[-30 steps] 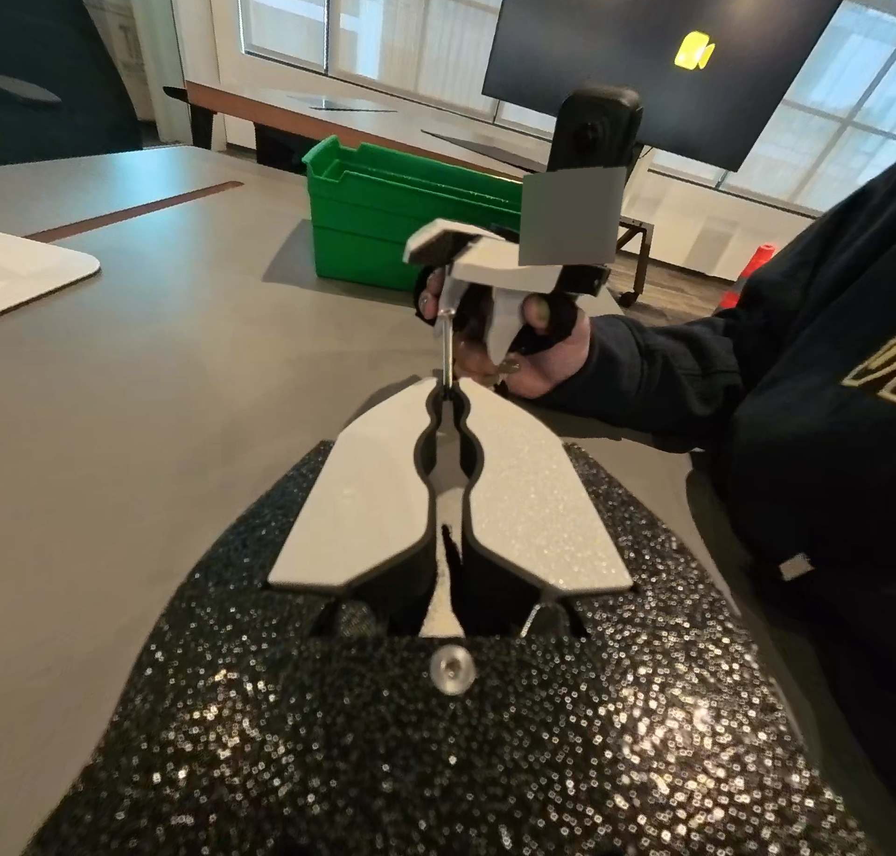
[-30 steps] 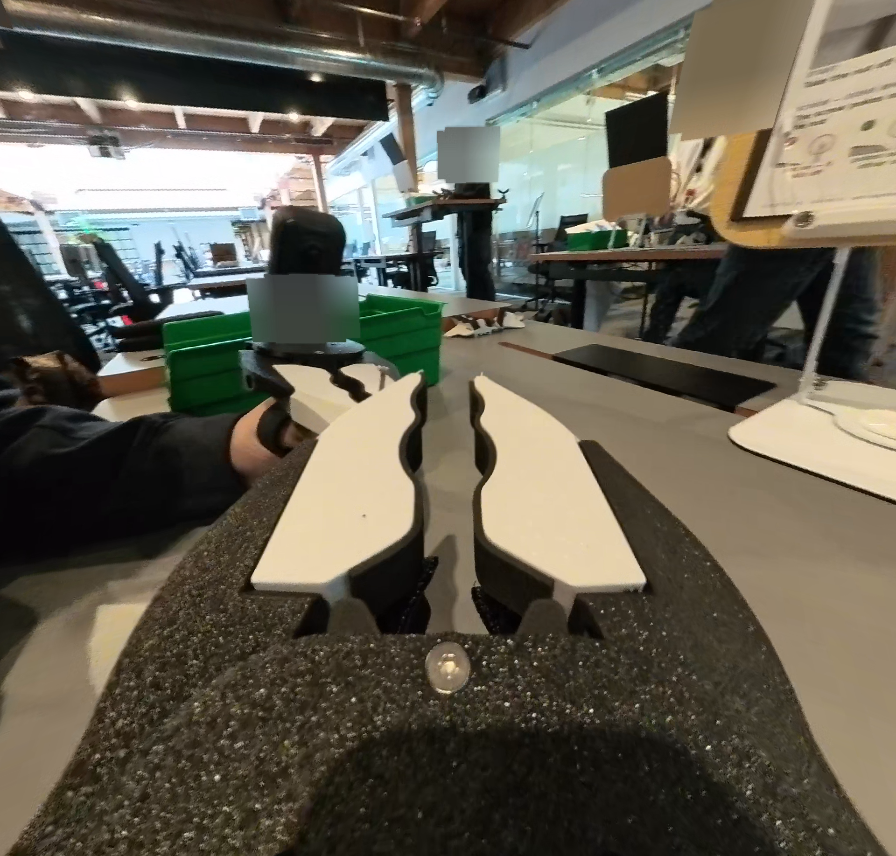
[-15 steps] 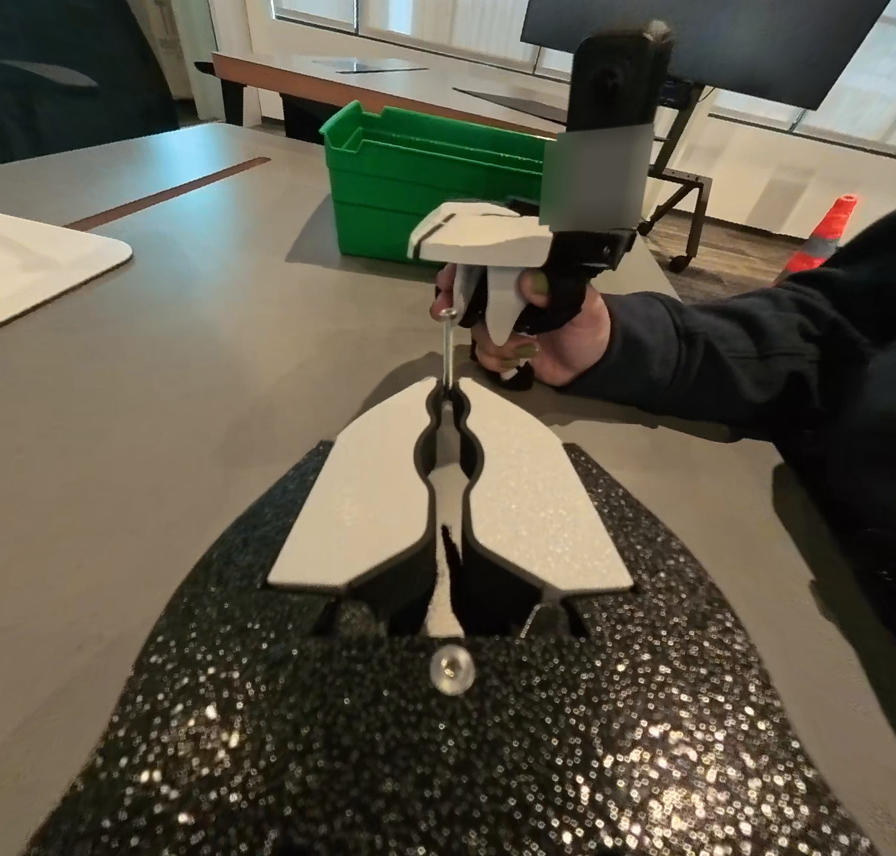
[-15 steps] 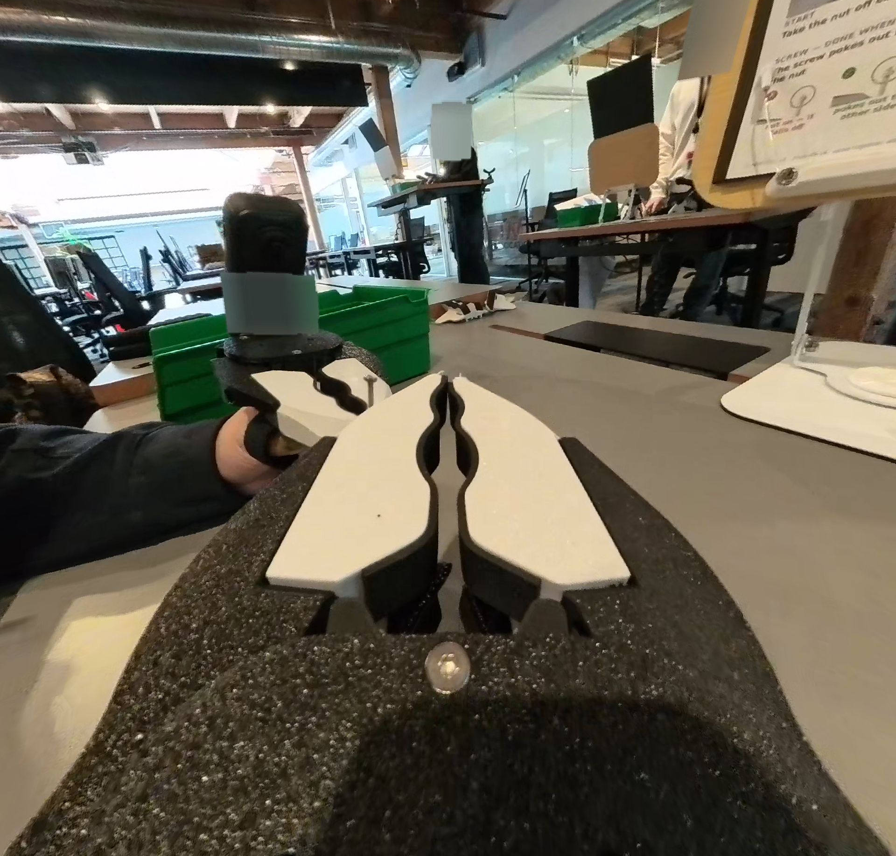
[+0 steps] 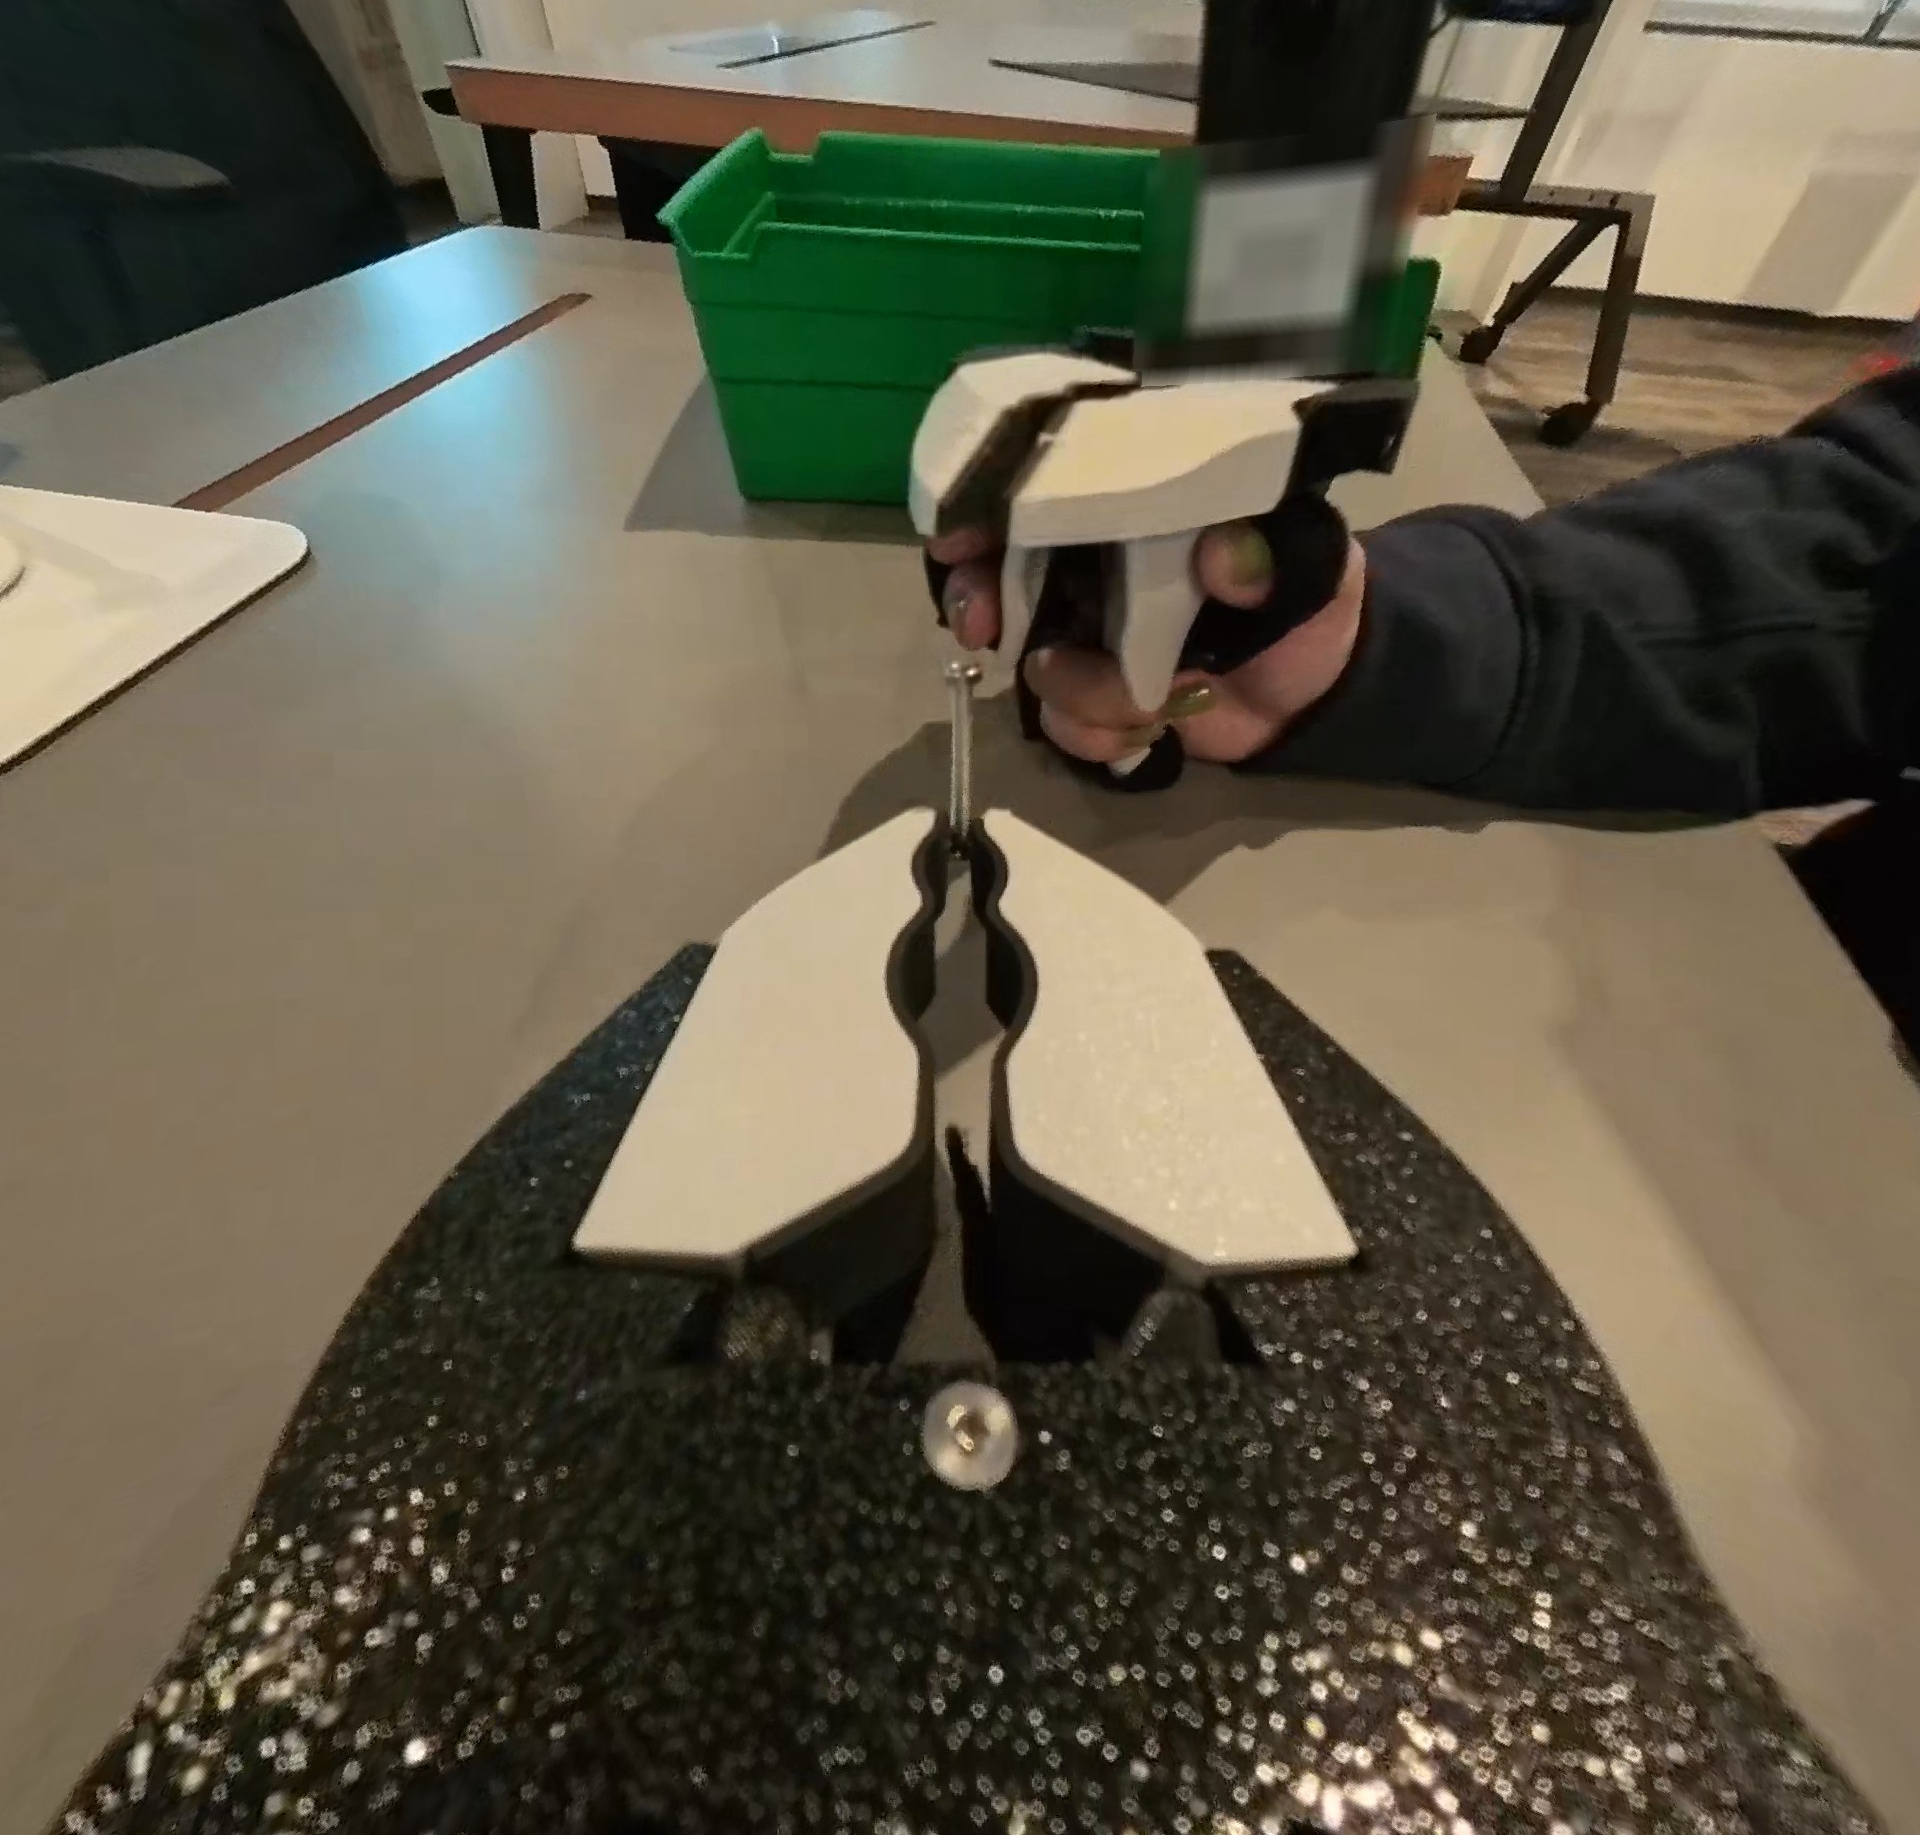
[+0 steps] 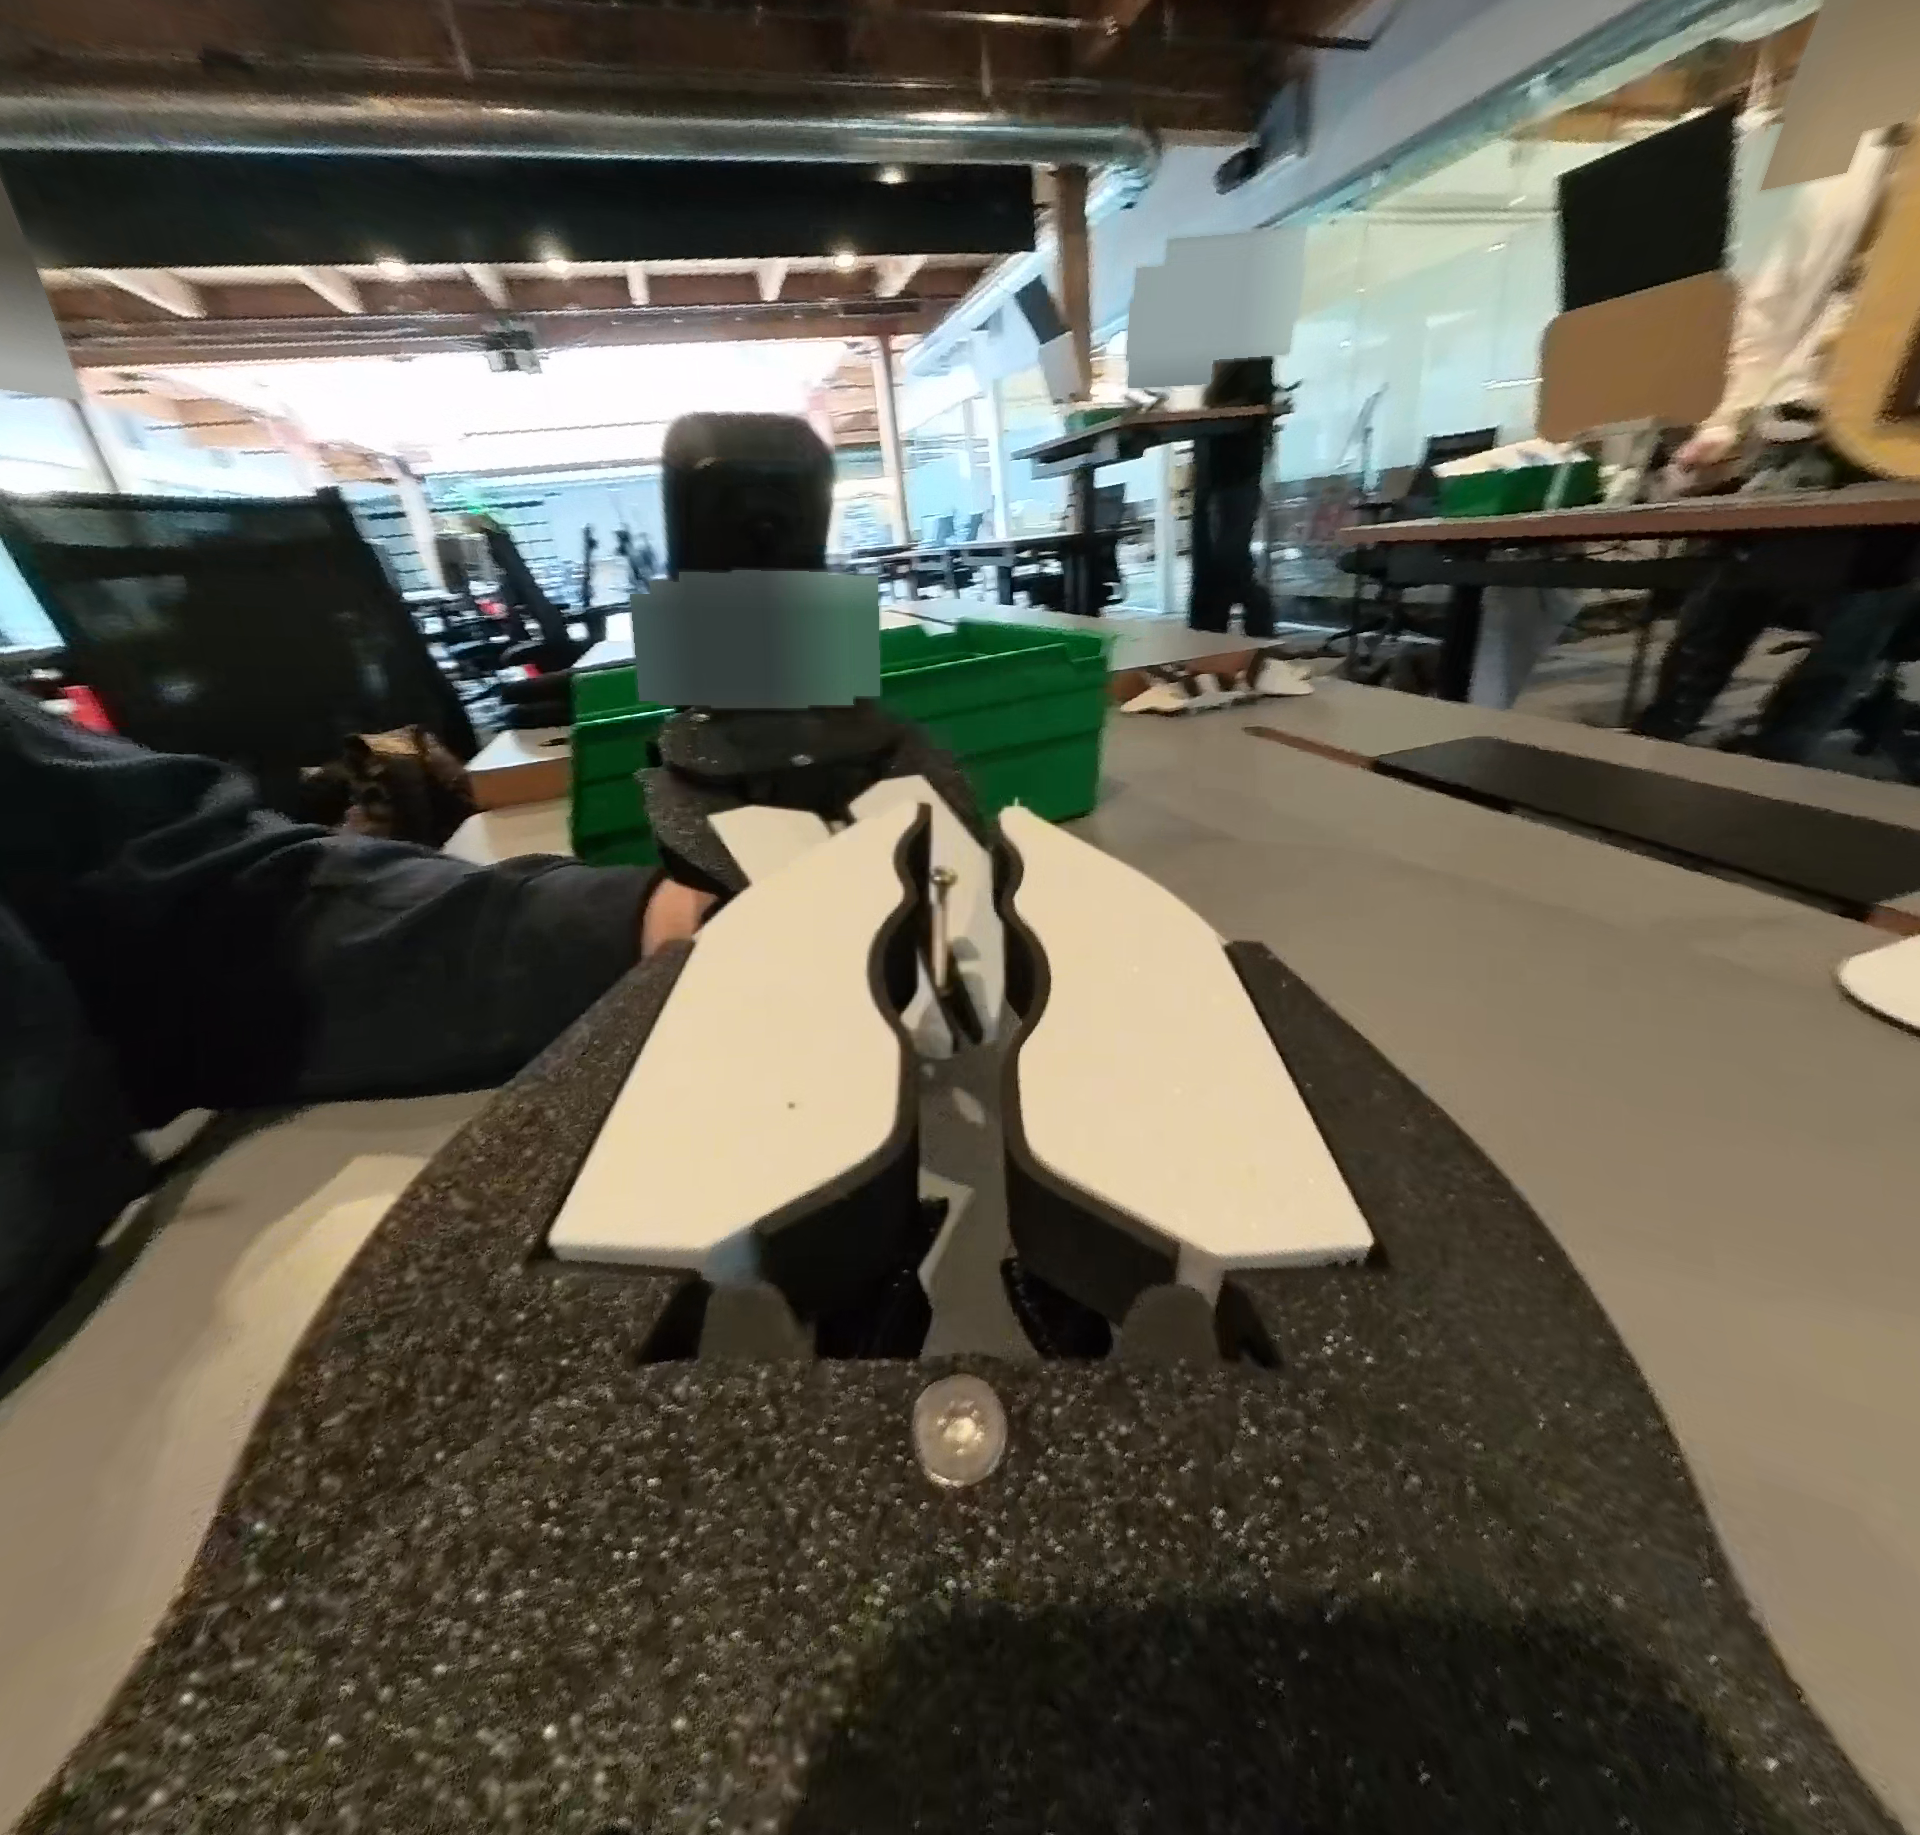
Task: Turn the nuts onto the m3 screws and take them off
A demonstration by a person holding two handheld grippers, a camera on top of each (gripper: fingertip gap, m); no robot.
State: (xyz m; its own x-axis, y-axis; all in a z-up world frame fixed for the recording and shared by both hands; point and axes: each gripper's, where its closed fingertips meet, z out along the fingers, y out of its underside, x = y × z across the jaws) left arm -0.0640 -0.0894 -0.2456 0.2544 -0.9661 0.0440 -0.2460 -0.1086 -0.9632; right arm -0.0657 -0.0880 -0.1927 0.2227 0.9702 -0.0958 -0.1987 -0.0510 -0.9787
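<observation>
My left gripper (image 5: 961, 835) is shut on a thin metal screw (image 5: 961, 746) and holds it upright by its lower end, head on top, above the grey table (image 5: 416, 798). My right gripper (image 5: 940, 476), held by a hand (image 5: 1226, 663), hovers just above and behind the screw's head. In the right wrist view my right gripper (image 6: 966, 819) is open, and the screw (image 6: 943, 933) shows through the gap without touching either pad. The left gripper (image 6: 951, 1011) lies beyond and below it. I cannot make out a nut.
A green bin (image 5: 914, 279) stands behind the grippers and also shows in the right wrist view (image 6: 1018, 715). A white board (image 5: 125, 601) lies at the left. A black mat (image 6: 1662, 829) lies at the right. People stand at far desks. Some 5 cm of space lies between my two pairs of fingers.
My right jaws shut half a second ago and have opened again. The right gripper has swung round until the screw lines up with its gap. The left gripper still holds the screw.
</observation>
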